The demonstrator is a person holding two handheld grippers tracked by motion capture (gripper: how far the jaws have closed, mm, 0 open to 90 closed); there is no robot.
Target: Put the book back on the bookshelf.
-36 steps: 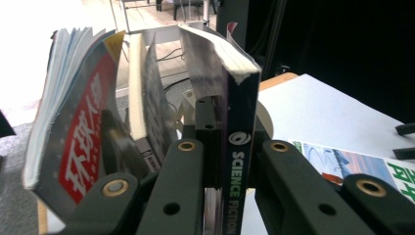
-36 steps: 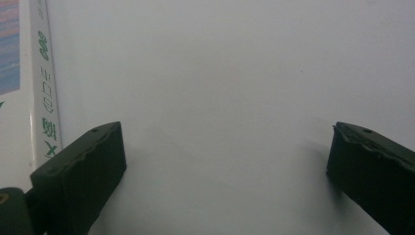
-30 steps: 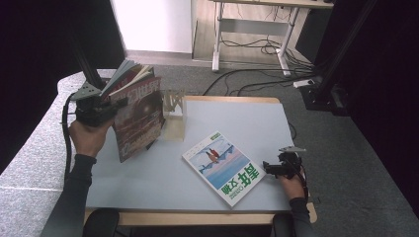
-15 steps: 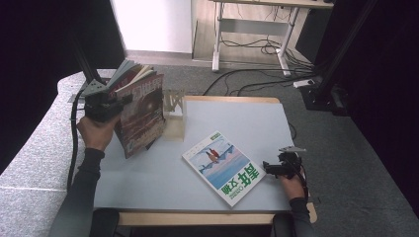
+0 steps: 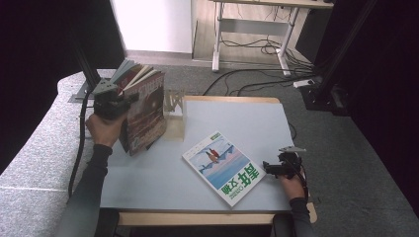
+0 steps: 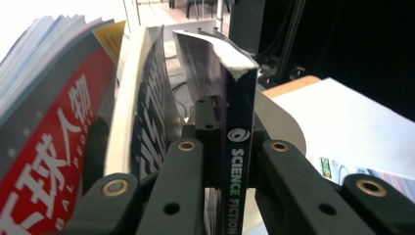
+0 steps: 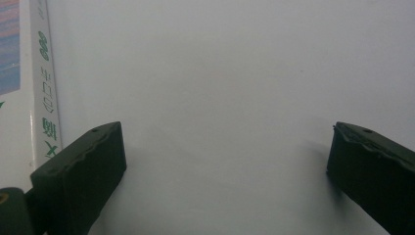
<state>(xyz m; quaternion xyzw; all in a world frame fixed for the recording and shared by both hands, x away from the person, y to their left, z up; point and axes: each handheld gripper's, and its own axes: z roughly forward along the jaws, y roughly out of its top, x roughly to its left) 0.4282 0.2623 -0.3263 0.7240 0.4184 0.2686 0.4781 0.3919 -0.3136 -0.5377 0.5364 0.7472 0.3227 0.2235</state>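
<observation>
A bundle of several magazines (image 5: 144, 112) stands upright and fanned at the table's left edge. My left gripper (image 5: 117, 104) holds it from the left side. In the left gripper view my left gripper (image 6: 233, 147) is shut on the spine of a dark magazine (image 6: 238, 161) lettered SCIENCE FICTION, with a red-covered magazine (image 6: 46, 152) leaning to its left. A white and blue magazine (image 5: 228, 167) lies flat near the front. My right gripper (image 5: 269, 168) rests just right of it, and in its own view my right gripper (image 7: 227, 161) stands open over bare table, the magazine's edge (image 7: 41, 83) at its left.
A small pale rack (image 5: 174, 102) stands at the back left of the grey table (image 5: 242, 118), just right of the held bundle. Beyond the table are desk legs and cables (image 5: 247, 54) on the floor, and a dark stand (image 5: 321, 94) at the right.
My left hand has carried the upright magazines a little to the right, toward the rack. The right gripper and the flat magazine have not moved.
</observation>
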